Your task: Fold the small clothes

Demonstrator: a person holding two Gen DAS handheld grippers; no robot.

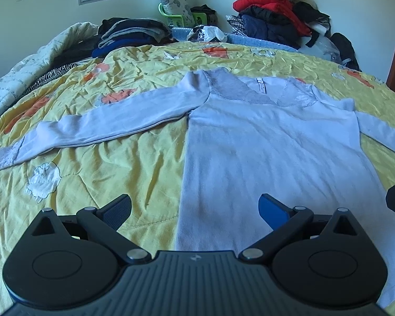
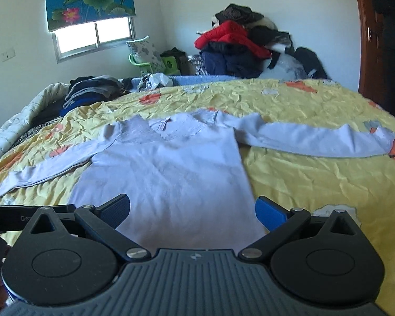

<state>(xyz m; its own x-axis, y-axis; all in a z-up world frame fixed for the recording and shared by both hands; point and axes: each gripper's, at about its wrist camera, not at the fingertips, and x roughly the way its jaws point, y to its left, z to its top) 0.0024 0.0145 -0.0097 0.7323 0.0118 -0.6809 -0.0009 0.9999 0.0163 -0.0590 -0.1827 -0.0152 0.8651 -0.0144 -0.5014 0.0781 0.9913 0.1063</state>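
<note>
A pale lilac long-sleeved top (image 1: 263, 142) lies flat and face up on the yellow bedspread (image 1: 118, 163), sleeves spread to both sides; it also shows in the right wrist view (image 2: 171, 168). Its left sleeve (image 1: 97, 126) runs out to the left, its right sleeve (image 2: 316, 139) to the right. My left gripper (image 1: 194, 210) is open and empty above the top's lower left hem. My right gripper (image 2: 192, 210) is open and empty above the lower hem, jaws spanning the top's width.
A stack of dark folded clothes (image 1: 134, 34) sits at the bed's far left. A pile of red and dark jackets (image 1: 276, 15) stands against the far wall. A quilt (image 1: 26, 71) lies along the left edge. A wooden door (image 2: 366, 39) stands at right.
</note>
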